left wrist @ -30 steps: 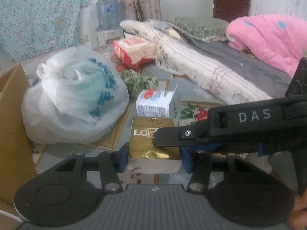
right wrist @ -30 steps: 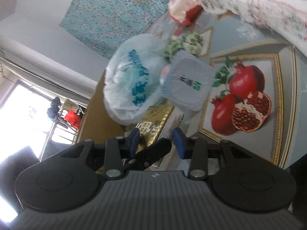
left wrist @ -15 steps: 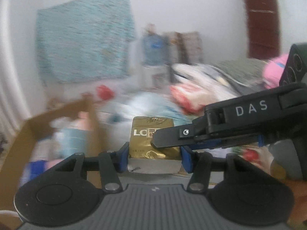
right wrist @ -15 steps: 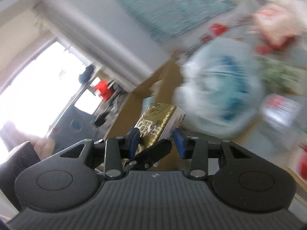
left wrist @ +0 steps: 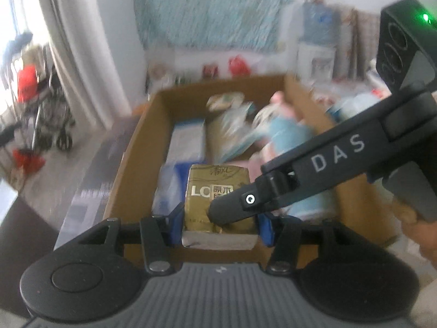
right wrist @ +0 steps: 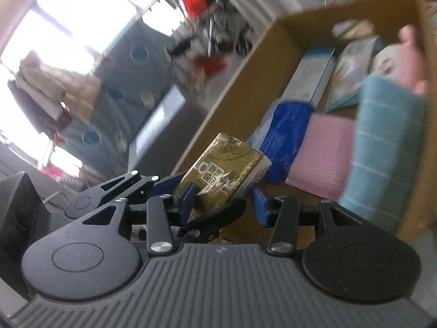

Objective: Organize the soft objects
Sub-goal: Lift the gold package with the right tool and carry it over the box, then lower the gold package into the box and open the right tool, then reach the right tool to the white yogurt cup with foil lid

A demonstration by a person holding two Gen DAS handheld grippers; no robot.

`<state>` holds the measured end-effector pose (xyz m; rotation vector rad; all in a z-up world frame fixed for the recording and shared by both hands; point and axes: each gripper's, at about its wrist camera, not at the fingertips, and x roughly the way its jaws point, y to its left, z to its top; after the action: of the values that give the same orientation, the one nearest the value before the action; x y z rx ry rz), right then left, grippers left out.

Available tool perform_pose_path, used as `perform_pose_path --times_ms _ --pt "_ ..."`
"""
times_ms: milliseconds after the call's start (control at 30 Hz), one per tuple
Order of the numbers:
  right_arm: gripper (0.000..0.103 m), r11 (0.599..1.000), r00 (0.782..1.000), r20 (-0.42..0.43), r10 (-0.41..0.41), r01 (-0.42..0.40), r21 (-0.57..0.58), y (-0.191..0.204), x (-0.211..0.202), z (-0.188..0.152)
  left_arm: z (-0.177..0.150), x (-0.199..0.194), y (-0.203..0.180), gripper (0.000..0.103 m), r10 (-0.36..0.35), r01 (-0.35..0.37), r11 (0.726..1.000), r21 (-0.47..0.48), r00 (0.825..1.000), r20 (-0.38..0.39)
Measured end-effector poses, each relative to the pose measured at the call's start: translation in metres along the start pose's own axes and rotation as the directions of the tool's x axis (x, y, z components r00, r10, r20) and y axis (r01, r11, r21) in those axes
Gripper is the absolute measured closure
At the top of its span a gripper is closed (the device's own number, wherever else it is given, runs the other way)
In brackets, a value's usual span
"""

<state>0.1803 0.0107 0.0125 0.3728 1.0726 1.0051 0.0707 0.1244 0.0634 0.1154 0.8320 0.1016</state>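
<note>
Reading "LO" on gold tissue pack (left wrist: 215, 191), "DAS" gripper (right wrist: 222, 199)

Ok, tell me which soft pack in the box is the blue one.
The blue pack by the cardboard box's left wall, beside the pink pack.

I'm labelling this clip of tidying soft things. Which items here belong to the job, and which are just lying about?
Job:
- gold tissue pack, held in the left gripper
- right gripper, opening around the pack
- cardboard box
- pink cloth and teal towel in the box

Lying about:
- stroller
- teal wall cloth
</note>
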Motion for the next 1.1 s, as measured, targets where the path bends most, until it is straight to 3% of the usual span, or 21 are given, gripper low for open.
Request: perform_pose_path --times_ms 100,233,533,733,867,967,1100 --pt "0.057 0.999 0.996 -0.094 -0.009 0.013 0.037 -0.003 0.033 0.011 -0.007 0.017 0.023 0.048 -0.015 0.012 0.999 -0.038 0.996 -0.088" --pt "0.055 0.990 0.982 -0.189 0.003 0.024 0.138 -0.018 0.065 0.014 -0.012 0.026 0.032 0.046 0.010 -0.016 0.999 -0.042 0.991 -0.134" --pt "0.049 0.975 0.975 -0.219 0.030 0.019 0.221 -0.038 0.084 0.009 -0.009 0.028 0.038 0.038 0.018 -0.022 0.999 -0.032 0.995 -0.101" --pt "0.047 0.976 0.989 -0.129 0.077 -0.048 0.213 -0.036 0.048 0.012 -0.002 -0.005 0.031 0.025 0.014 -0.014 0.999 -0.041 1.000 0.013" --pt "0.037 0.980 0.993 0.020 0.117 -0.118 0.162 -0.030 -0.012 0.004 -0.004 -0.037 0.009 0.012 -0.029 0.033 0.999 -0.024 0.991 0.134" --pt "0.031 0.981 0.981 0.145 0.131 -0.150 0.126 -0.034 -0.065 -0.019 -0.013 -0.055 -0.015 0.010 -0.104 0.100 0.994 0.032 0.976 0.190" --pt "0.026 0.980 0.948 0.300 0.105 -0.151 0.133 -0.060 -0.133 -0.070 -0.027 -0.068 -0.058 0.009 -0.212 0.188 0.974 0.124 0.954 0.211"
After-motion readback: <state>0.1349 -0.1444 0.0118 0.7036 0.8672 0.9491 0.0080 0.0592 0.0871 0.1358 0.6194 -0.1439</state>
